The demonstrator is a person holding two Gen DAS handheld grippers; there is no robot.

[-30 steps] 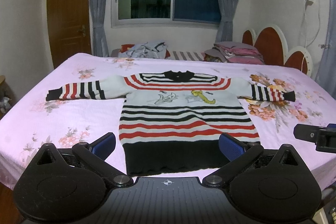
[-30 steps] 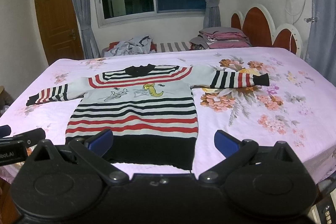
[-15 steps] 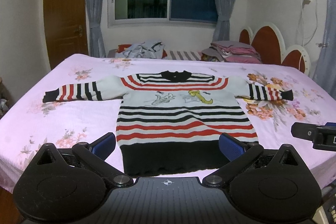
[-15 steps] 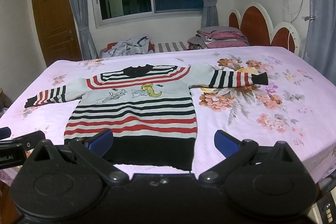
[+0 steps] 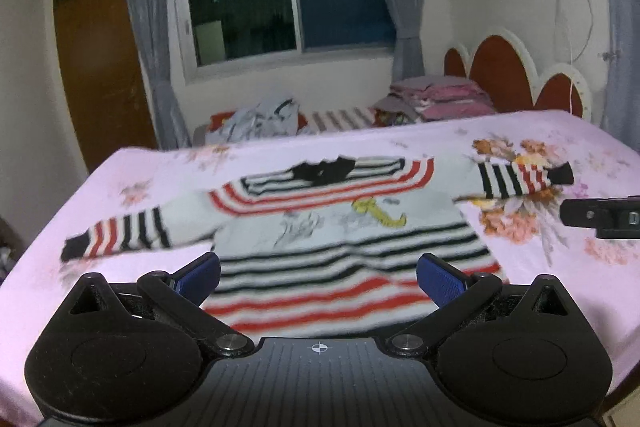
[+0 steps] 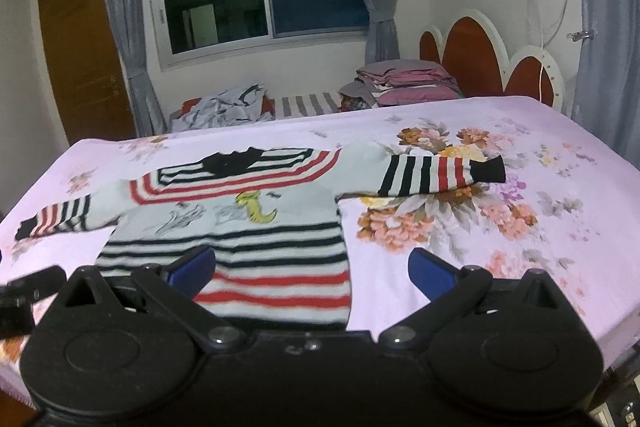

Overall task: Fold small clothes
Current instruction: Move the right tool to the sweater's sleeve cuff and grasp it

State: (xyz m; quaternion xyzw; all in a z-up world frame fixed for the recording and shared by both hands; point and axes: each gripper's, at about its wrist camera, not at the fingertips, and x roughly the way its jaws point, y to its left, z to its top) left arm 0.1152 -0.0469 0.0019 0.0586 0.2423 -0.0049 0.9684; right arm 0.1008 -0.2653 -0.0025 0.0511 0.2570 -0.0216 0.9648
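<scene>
A small striped sweater (image 5: pixel 340 227) in white, red and black lies flat on the pink floral bed (image 5: pixel 520 143), sleeves spread out to both sides. It also shows in the right wrist view (image 6: pixel 248 227). My left gripper (image 5: pixel 318 277) is open and empty, above the sweater's lower body. My right gripper (image 6: pixel 312 271) is open and empty, above the sweater's lower right edge. The black hem is hidden behind both gripper bodies. The right gripper's tip (image 5: pixel 600 217) shows at the right edge of the left wrist view.
A heap of loose clothes (image 6: pixel 224 105) and a stack of folded clothes (image 6: pixel 404 81) lie on a second bed past the far edge. A red and white headboard (image 6: pixel 492 57) stands at the right. A wooden door (image 6: pixel 76 55) is at the left.
Both grippers have moved forward over the near edge of the bed, so the sweater looks larger and its hem is now hidden. Both stay open.
</scene>
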